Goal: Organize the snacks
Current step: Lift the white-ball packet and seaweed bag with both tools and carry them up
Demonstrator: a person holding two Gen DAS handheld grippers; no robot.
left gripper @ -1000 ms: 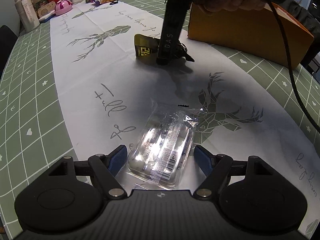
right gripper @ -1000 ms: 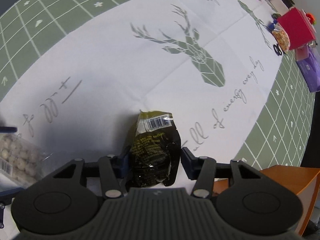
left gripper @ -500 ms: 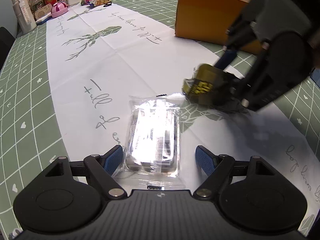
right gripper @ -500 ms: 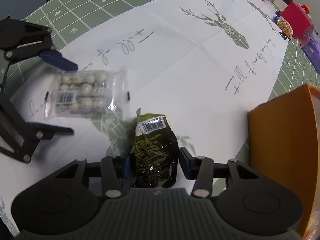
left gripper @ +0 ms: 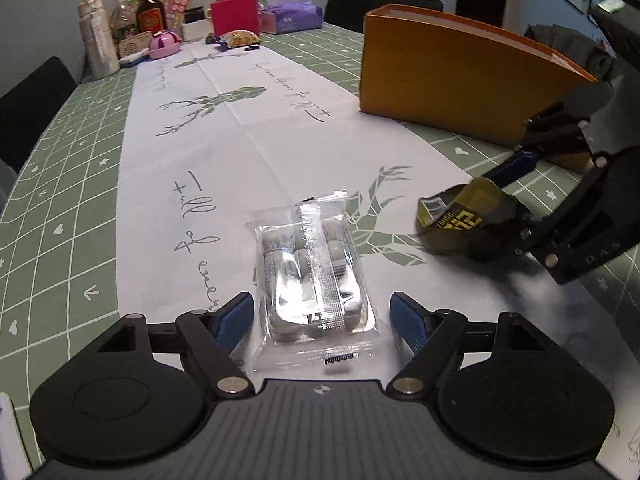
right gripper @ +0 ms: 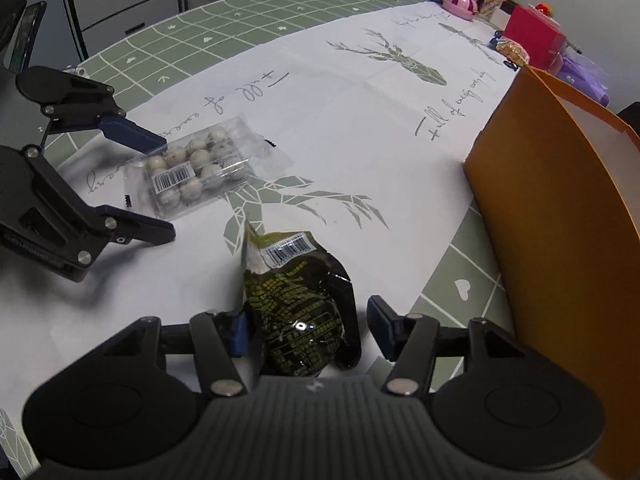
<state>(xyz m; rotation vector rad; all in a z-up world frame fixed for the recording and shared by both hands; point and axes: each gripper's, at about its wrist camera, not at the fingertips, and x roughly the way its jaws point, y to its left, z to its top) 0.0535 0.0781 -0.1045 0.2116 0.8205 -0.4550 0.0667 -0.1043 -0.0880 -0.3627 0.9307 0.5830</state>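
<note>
A clear packet of pale round snacks [left gripper: 314, 272] lies on the white table runner between the open fingers of my left gripper [left gripper: 322, 318], untouched on both sides; it also shows in the right wrist view [right gripper: 196, 170]. A black-and-olive snack pouch [right gripper: 304, 304] sits between the fingers of my right gripper [right gripper: 308, 326]; the left pad touches it and there is a gap at the right pad. The left wrist view shows the same pouch [left gripper: 464, 216] in the right gripper [left gripper: 516, 204], low over the runner. An orange box [left gripper: 460, 76] stands open-topped at the right.
The orange box [right gripper: 560, 216] is close on the right of my right gripper. At the table's far end stand bottles [left gripper: 150, 16], a pink box [left gripper: 235, 18], a purple pack [left gripper: 292, 18] and a small pink case [left gripper: 163, 44]. A green checked cloth [left gripper: 60, 160] covers the table.
The right gripper has carried the dark pouch from mid-runner toward the near end beside the orange box, and its jaws have widened. The left gripper stayed around the clear packet, which turned straighter.
</note>
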